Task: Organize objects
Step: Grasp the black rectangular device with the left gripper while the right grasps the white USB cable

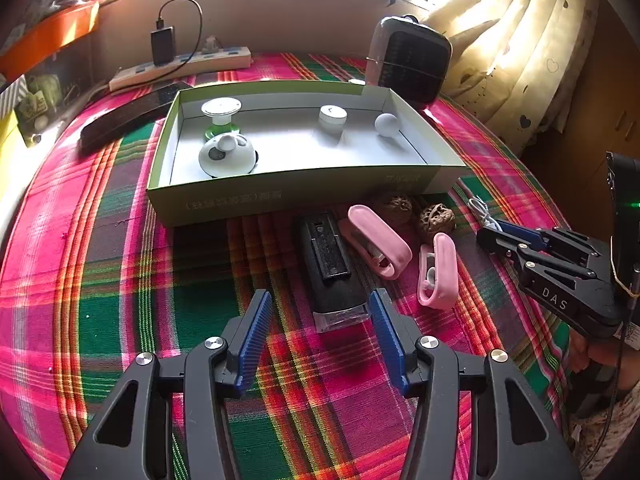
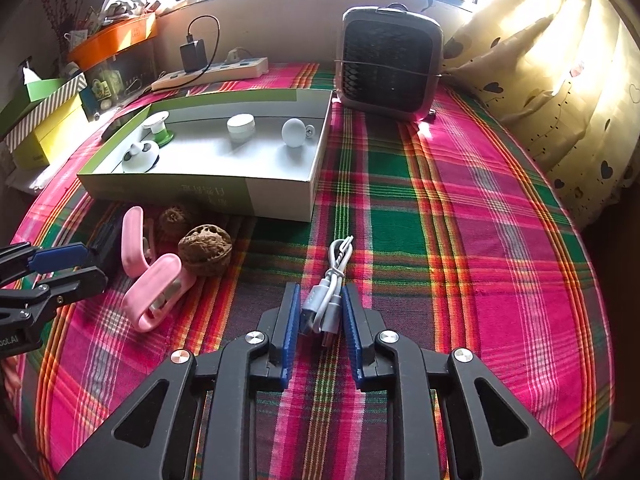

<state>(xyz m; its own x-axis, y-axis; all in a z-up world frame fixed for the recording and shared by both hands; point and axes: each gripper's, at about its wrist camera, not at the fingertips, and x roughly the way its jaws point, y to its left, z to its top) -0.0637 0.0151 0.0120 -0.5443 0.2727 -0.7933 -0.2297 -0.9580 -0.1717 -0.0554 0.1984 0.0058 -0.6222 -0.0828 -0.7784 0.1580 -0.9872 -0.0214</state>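
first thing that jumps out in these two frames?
The loud pink-and-green plaid cloth covering the table, then the open green box at the back holding small white items. In front, the right gripper is shut on a coiled white cable, while the left gripper hangs open over a black device beside two pink clips.

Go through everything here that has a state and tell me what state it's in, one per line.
Right gripper: shut on the white cable.
Left gripper: open, holding nothing, above the black device.
Green box: open, no lid, four items inside.
Pink clips: lying on the cloth, outside the box.
Walnuts: on the cloth, whole.
Black charger: plugged into the power strip.
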